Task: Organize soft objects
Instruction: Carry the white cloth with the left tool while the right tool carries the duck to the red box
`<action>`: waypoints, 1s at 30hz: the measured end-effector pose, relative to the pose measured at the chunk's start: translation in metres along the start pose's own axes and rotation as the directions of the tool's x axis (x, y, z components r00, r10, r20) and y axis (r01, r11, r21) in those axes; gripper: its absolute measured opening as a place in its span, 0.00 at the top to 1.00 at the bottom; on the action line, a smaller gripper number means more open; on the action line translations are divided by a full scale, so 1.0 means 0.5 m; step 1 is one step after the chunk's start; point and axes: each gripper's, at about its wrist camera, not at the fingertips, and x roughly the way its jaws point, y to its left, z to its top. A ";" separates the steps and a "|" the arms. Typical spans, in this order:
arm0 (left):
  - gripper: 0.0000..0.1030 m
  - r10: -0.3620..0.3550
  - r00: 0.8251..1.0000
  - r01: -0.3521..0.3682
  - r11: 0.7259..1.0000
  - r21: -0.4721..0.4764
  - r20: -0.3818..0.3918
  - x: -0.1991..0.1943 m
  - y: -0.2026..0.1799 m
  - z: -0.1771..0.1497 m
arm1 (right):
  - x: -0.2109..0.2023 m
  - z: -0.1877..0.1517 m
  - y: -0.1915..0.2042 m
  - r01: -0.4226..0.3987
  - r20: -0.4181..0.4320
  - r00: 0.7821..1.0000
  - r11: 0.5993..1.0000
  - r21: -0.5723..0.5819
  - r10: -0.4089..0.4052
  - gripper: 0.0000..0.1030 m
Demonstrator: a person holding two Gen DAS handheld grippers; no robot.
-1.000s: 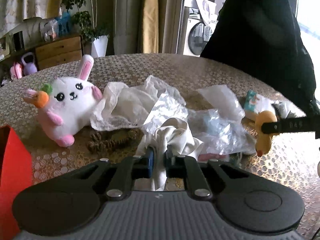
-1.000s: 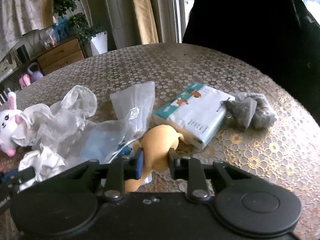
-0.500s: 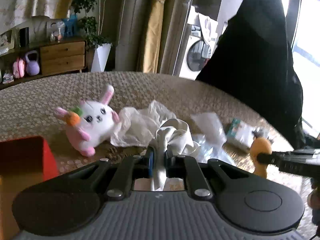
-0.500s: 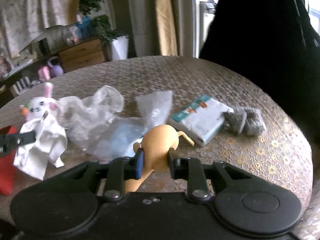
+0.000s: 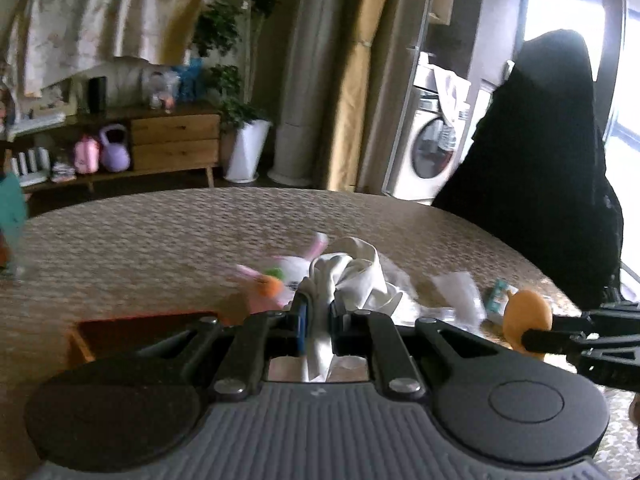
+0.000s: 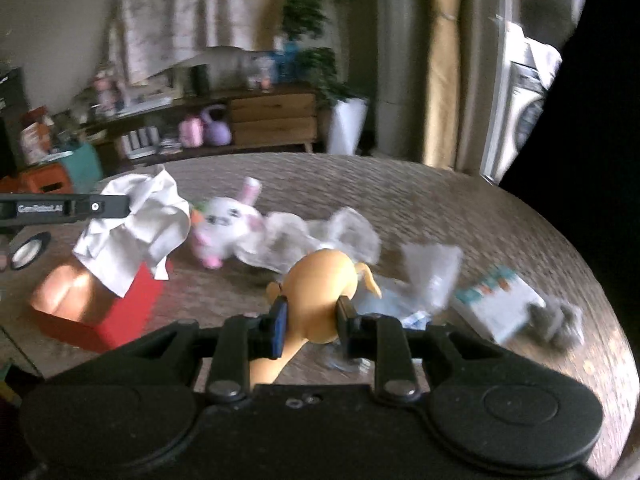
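My left gripper (image 5: 318, 326) is shut on a white cloth (image 5: 352, 276) and holds it in the air above an open red box (image 6: 104, 312); the cloth (image 6: 136, 228) hangs over the box in the right wrist view. My right gripper (image 6: 312, 320) is shut on an orange rubber toy (image 6: 322, 284), lifted above the table; the toy also shows in the left wrist view (image 5: 526, 314). A white and pink plush bunny (image 6: 224, 220) with a carrot lies on the table beside the box.
Crumpled clear plastic bags (image 6: 424, 272) and white lace (image 6: 320, 236) lie mid-table. A tissue pack (image 6: 496, 304) and a grey cloth (image 6: 560, 320) lie at the right. A tape roll (image 6: 28, 250) lies at the left. A dark figure (image 5: 552, 168) is at the table's right side.
Both grippers rose and swung left with their loads. The white cloth now hangs over the red box, and the orange toy is higher above the plastic bags.
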 end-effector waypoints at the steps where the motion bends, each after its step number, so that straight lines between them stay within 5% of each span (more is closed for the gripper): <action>1: 0.89 0.016 1.000 -0.016 1.000 0.001 0.004 -0.009 0.012 0.002 | 0.001 0.009 0.013 -0.008 0.003 1.000 1.000 -0.013 0.008 0.76; 15: 0.89 0.184 0.983 -0.184 0.983 -0.026 0.011 -0.063 0.186 0.016 | 0.074 0.106 0.225 -0.192 -0.012 0.981 0.962 -0.194 0.193 0.75; 30: 0.89 0.206 0.963 -0.216 0.976 -0.037 -0.174 0.072 0.294 -0.024 | 0.260 0.109 0.382 -0.262 -0.163 0.961 0.921 -0.288 0.223 0.76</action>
